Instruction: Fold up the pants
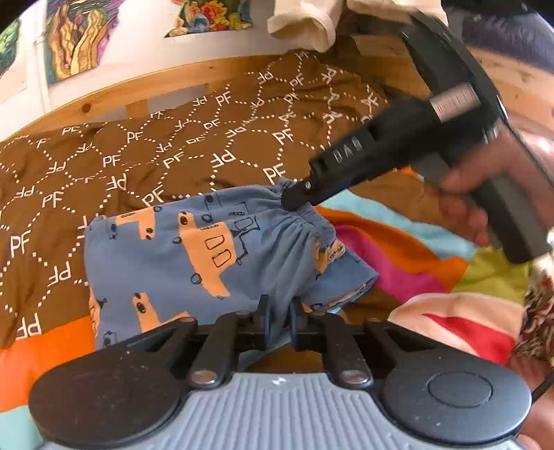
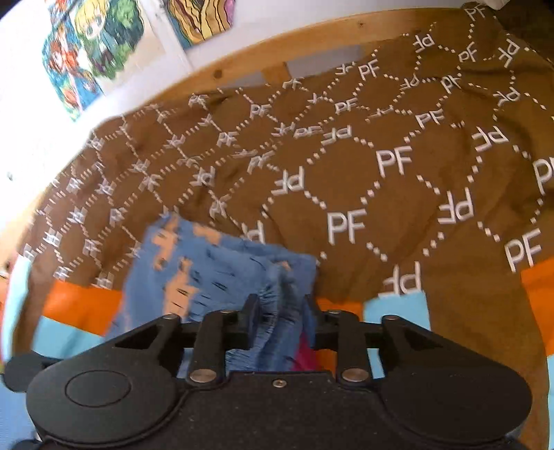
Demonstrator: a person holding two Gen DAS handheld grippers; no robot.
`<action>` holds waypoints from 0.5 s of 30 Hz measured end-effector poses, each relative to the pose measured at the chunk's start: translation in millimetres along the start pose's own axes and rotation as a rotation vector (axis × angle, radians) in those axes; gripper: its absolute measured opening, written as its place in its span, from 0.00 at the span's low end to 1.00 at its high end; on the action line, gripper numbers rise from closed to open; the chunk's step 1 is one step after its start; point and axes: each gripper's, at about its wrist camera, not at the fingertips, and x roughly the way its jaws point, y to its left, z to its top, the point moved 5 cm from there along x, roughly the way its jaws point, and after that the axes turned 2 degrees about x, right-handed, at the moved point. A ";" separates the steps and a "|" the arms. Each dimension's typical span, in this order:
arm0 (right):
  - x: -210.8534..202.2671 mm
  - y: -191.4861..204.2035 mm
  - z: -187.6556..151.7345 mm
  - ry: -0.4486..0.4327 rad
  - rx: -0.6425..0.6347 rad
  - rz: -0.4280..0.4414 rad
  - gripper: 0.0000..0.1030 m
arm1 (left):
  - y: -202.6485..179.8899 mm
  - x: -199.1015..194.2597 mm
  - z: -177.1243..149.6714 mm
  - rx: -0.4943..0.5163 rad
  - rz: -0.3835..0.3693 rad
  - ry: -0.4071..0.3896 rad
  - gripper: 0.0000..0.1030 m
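Small blue pants (image 1: 194, 249) printed with orange vehicles lie folded on a brown bedspread. My left gripper (image 1: 279, 318) is shut on the near edge of the fabric, which runs up between its fingers. My right gripper (image 1: 294, 199), held by a person's hand (image 1: 464, 194), comes in from the right and pinches the gathered elastic waistband at the far corner. In the right wrist view the pants (image 2: 207, 273) are blurred, and a bunch of the pleated waistband sits clamped between the fingers of the right gripper (image 2: 280, 315).
The brown bedspread (image 1: 155, 155) with white "PF" lettering covers the bed, over a striped cover (image 1: 398, 256) in orange, pink, blue and green. A wooden bed frame (image 1: 145, 90) and wall posters (image 1: 79, 38) lie behind. A white garment (image 1: 304, 20) hangs above; a pink and red cloth (image 1: 460, 322) lies at the right.
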 end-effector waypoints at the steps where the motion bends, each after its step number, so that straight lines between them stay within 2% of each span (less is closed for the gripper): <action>1: -3.5 3.3 -2.3 -0.021 -0.023 -0.004 0.37 | 2.2 -6.1 2.6 -0.009 -0.010 -0.006 0.41; 2: -7.2 9.3 -4.0 -0.041 -0.067 -0.010 0.49 | 5.1 -13.8 5.9 -0.019 0.001 -0.020 0.54; 3: -10.6 17.3 -5.8 -0.058 -0.132 -0.025 0.58 | 9.2 -22.7 9.8 -0.024 0.044 -0.045 0.57; 4: -13.9 25.3 -6.8 -0.077 -0.198 -0.047 0.80 | 13.1 -30.4 11.4 -0.029 0.098 -0.067 0.64; 5: -18.4 33.1 -7.7 -0.108 -0.260 -0.072 0.96 | 19.3 -36.0 12.2 -0.045 0.174 -0.081 0.75; 7: -24.2 43.9 -11.7 -0.162 -0.352 -0.109 0.99 | 32.5 -37.9 6.2 -0.103 0.310 -0.080 0.91; 8: -23.1 47.6 -15.8 -0.170 -0.397 -0.143 0.99 | 41.1 -33.9 -1.2 -0.148 0.379 -0.053 0.92; 9: -18.5 48.7 -20.4 -0.158 -0.426 -0.178 0.99 | 48.7 -26.1 -7.5 -0.179 0.404 -0.010 0.92; 12: 2.7 36.8 -45.6 -0.079 -0.478 -0.247 0.99 | 60.6 0.8 -33.4 -0.232 0.403 0.176 0.93; 13: 5.3 31.5 -53.5 -0.093 -0.473 -0.229 0.99 | 63.2 6.8 -42.6 -0.255 0.405 0.232 0.99; 15: 6.9 22.2 -60.2 -0.127 -0.429 -0.193 0.99 | 66.6 3.7 -55.5 -0.334 0.385 0.275 1.00</action>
